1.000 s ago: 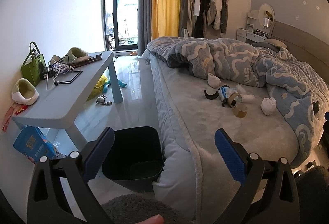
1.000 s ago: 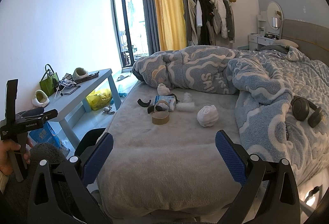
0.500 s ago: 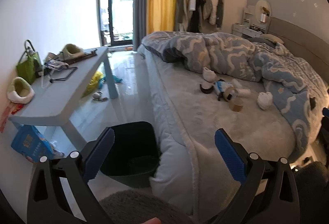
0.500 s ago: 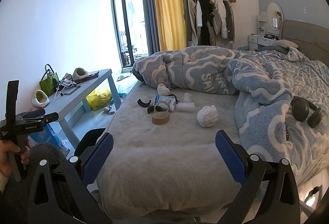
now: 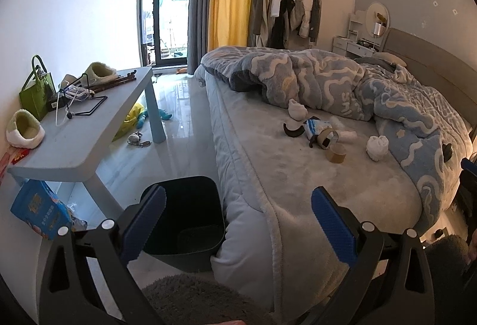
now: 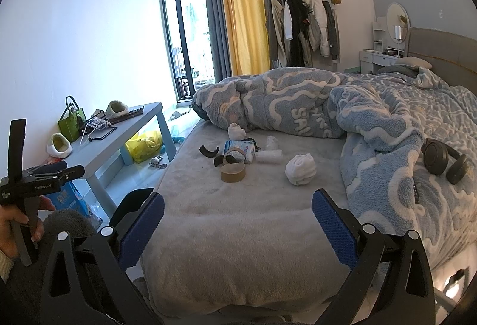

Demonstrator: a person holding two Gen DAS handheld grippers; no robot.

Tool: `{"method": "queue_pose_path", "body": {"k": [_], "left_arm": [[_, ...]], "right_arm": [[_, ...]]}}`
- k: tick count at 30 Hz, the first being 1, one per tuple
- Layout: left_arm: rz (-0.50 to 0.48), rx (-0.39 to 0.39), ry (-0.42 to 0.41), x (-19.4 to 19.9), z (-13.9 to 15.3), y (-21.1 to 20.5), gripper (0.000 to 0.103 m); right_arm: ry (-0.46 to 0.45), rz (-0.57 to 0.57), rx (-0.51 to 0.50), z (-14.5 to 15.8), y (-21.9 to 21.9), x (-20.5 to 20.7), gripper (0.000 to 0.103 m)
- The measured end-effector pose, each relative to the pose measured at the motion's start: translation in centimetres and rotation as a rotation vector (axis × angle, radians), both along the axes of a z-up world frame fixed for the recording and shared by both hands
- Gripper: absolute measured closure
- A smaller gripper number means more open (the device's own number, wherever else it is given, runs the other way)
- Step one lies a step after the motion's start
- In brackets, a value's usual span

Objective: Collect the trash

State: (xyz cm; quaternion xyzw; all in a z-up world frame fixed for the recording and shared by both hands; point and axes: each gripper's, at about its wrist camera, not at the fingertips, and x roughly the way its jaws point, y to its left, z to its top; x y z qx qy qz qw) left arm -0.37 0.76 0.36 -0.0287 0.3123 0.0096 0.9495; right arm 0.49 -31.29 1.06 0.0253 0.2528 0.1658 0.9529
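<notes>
**Both tools spread wide, litter waiting mid-bed**

Left tool (image 5: 237, 217) hovers released and empty above the foot corner of the bed (image 5: 342, 176), its blue pads spread wide. Directly under its left finger sits the dark trash bin (image 5: 184, 223), on the floor and pressed against the mattress edge. Further left stands the pale blue worktop (image 5: 71, 143), carrying a green bag (image 5: 37, 92) and slippers; these look like belongings, not litter.

Moving right onto the bed, the trash lies in one cluster ahead of both tools, near the rumpled blanket (image 6: 298, 104): a dark curved scrap (image 6: 209, 151), a blue-and-white wrapper (image 6: 241, 147), a brown tape roll (image 6: 232, 173) lying flat with its hole facing up, a small white crumpled roll (image 6: 269, 156), and two white wads (image 6: 300, 169), one up by the blanket. Whether the wads are tissue or balled socks I cannot tell.

Right tool (image 6: 238, 220) is likewise unclenched and empty, and points almost straight at the tape roll. By my judgement it is the nearer hand for a first pick, reaching forward along the mattress, while the left stays closest to the bin. Black headphones (image 6: 444, 159) rest on the blanket at far right, well apart from the litter.
</notes>
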Motion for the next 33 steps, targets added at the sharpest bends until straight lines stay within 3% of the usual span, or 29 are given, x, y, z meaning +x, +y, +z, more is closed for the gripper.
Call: {"method": "queue_pose_path", "body": {"k": [9,21,33], "left_arm": [[-0.006,0.021,-0.017,-0.2,0.6,-0.2,0.003],[-0.084,-0.009,-0.001,1.5,0.5,-1.3,0.003],[-0.173,-0.054,0.004,6.9,-1.1,-4.7,0.004]], "right_arm": [[-0.002,0.003,-0.007,-0.1,-0.1,0.0,0.003],[0.020,0.006,-0.033,1.3,0.5,1.6,0.003],[0.103,-0.061,-0.091,-2.9,0.1,8.8,0.003]]}}
